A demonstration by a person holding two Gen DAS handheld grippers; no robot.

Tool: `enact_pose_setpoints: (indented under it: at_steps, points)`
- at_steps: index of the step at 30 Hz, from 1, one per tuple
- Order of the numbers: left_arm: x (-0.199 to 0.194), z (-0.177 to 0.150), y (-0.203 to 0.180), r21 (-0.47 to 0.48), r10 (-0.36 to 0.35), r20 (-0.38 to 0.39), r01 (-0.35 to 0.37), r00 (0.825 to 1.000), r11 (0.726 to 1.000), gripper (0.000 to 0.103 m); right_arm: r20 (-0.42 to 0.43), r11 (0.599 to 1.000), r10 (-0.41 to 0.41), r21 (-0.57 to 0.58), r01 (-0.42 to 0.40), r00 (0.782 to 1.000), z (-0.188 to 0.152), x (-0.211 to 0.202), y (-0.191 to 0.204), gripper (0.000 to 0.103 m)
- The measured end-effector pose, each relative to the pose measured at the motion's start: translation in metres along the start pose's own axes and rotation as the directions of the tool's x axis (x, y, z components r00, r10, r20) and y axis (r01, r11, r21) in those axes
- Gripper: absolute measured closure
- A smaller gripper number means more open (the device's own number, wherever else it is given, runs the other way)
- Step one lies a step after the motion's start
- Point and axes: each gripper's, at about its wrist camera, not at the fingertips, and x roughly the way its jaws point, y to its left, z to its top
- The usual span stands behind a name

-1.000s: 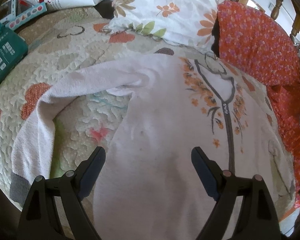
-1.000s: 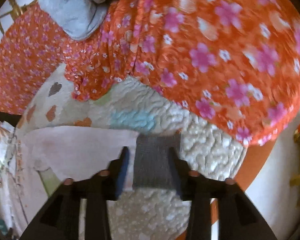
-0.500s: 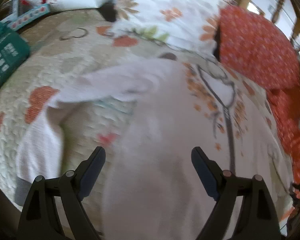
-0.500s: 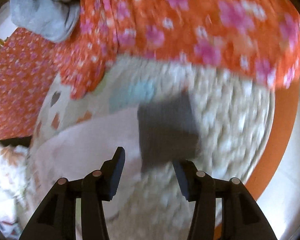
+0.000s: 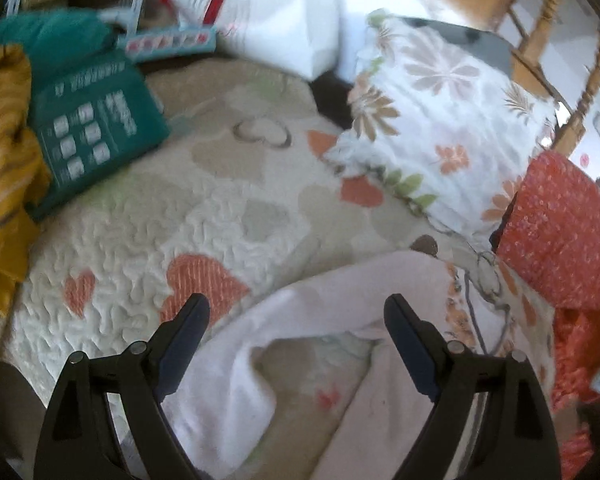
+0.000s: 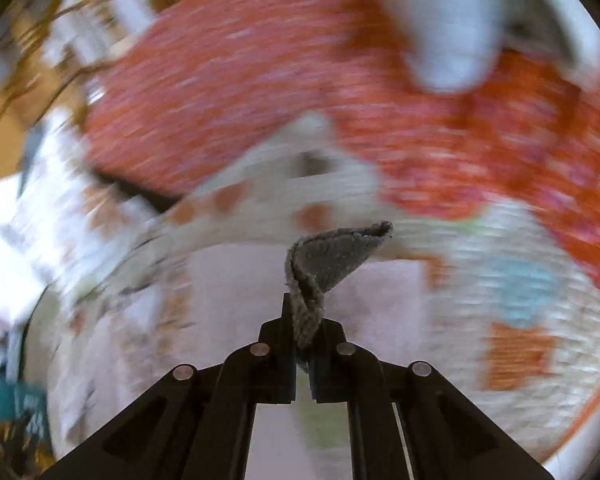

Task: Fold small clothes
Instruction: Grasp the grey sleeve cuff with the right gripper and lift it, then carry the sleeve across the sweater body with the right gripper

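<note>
A small pale pink garment (image 5: 328, 300) with an orange floral print and a grey zip lies spread on a quilted bed cover (image 5: 204, 216). One sleeve (image 5: 236, 376) curves down to the left. My left gripper (image 5: 296, 320) hovers open above the sleeve and shoulder, nothing between its fingers. In the blurred right wrist view, my right gripper (image 6: 305, 328) is shut on the grey cuff (image 6: 332, 256) of the other sleeve, which sticks up folded from between the pads. The pink body (image 6: 236, 292) lies beneath it.
A white floral pillow (image 5: 444, 132) and an orange flowered cushion (image 5: 560, 232) lie at the back right. A teal package (image 5: 92, 128) and yellow cloth (image 5: 4, 152) sit at the left. Orange flowered fabric (image 6: 300, 80) with a grey garment (image 6: 452, 32) on it fills the far side of the right wrist view.
My right gripper closed on the grey cuff and swung it up and across toward the garment's body. My left gripper moved back and left, so the sleeve now lies under it.
</note>
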Motion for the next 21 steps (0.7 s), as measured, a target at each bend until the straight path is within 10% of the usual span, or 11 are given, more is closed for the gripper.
enact_pose_setpoints:
  at_steps: [11, 21]
  points:
    - [-0.005, 0.018, 0.04, -0.098, -0.011, 0.011, 0.012, 1.0, 0.995, 0.015, -0.249, 0.92, 0.147, -0.321, -0.225, 0.957, -0.09, 0.143, 0.255, 0.098]
    - [-0.006, 0.029, 0.066, -0.139, 0.016, 0.014, -0.014, 1.0, 0.99, 0.015, -0.388, 0.89, 0.082, -0.385, -0.243, 0.918, -0.143, 0.222, 0.309, 0.095]
